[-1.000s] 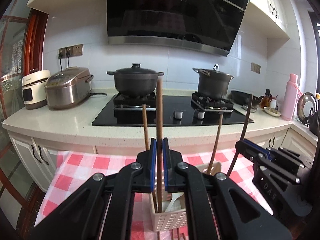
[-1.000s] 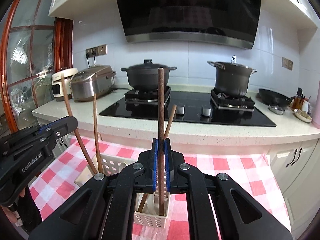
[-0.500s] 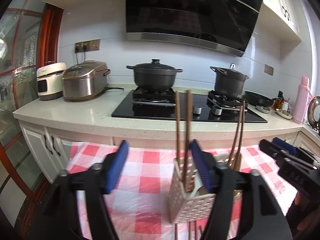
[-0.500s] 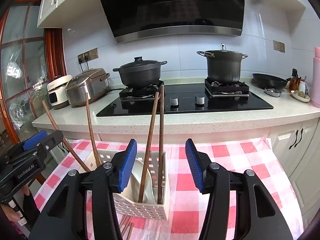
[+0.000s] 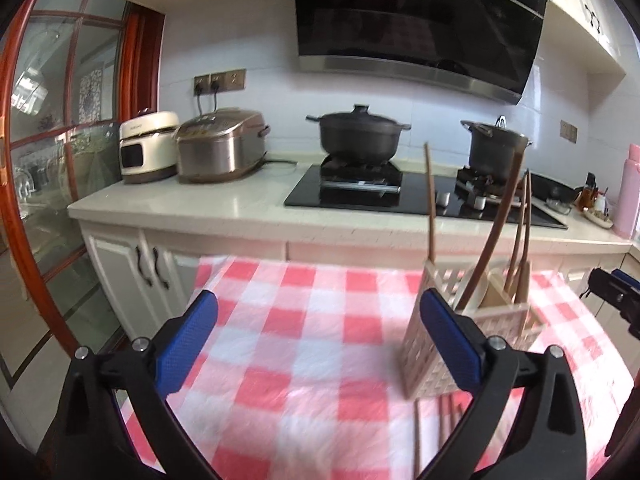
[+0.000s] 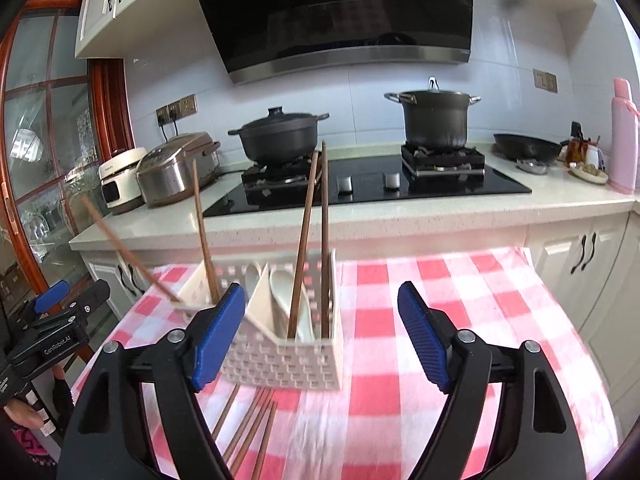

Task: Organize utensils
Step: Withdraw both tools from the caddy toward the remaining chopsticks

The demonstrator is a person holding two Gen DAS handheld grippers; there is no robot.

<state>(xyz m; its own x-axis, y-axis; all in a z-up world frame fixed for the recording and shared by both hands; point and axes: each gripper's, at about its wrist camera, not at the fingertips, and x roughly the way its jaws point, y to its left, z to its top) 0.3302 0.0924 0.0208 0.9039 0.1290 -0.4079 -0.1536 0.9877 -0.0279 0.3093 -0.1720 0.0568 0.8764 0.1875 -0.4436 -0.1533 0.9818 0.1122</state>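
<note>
White perforated utensil caddy [image 6: 280,356] on the red-checked cloth [image 6: 460,320] of the worktop: holds upright wooden chopsticks [image 6: 325,240] and white spoons [image 6: 288,300], the spoon bowls partly hidden by dividers. Loose chopsticks [image 6: 248,432] lie before it, ends cut off behind claw arms. Left claw [image 5: 320,344] and right claw [image 6: 320,340]: jaws opening wide, nothing gripped. Left view is motion-blurred; caddy detail is indistinct there.
</note>
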